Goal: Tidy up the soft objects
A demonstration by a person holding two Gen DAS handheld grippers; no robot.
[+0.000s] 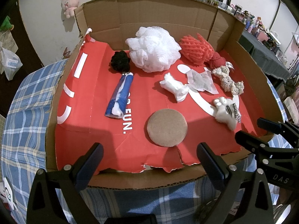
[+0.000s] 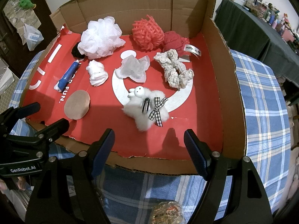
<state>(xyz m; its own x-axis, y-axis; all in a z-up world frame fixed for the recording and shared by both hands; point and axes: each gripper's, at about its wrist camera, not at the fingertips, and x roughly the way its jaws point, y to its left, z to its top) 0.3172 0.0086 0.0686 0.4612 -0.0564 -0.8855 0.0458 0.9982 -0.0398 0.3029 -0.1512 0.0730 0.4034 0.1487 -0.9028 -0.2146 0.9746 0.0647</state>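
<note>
2 grippers spread and empty over a cardboard tray point(image 2: 220, 85) of soft items, nothing picked yet.

Left to right, we see the blue roll point(image 1: 120, 96), black pom point(image 1: 120, 60), tan round pad point(image 1: 166, 127), white mesh puff point(image 1: 154, 49), white wad point(image 1: 174, 89), sachet point(image 2: 133, 70), coral net point(image 2: 147, 35), red yarn ball point(image 2: 172, 41), crochet scrunchie point(image 2: 175, 71) and fluffy lamb clip point(image 2: 147, 108), lying spread apart, likely so each grabs cleanly. Left gripper point(image 1: 149, 160) hovers nearest the pad, right gripper point(image 2: 149, 145) nearest the lamb; both jaws wide, probably staged for first picks.
</note>
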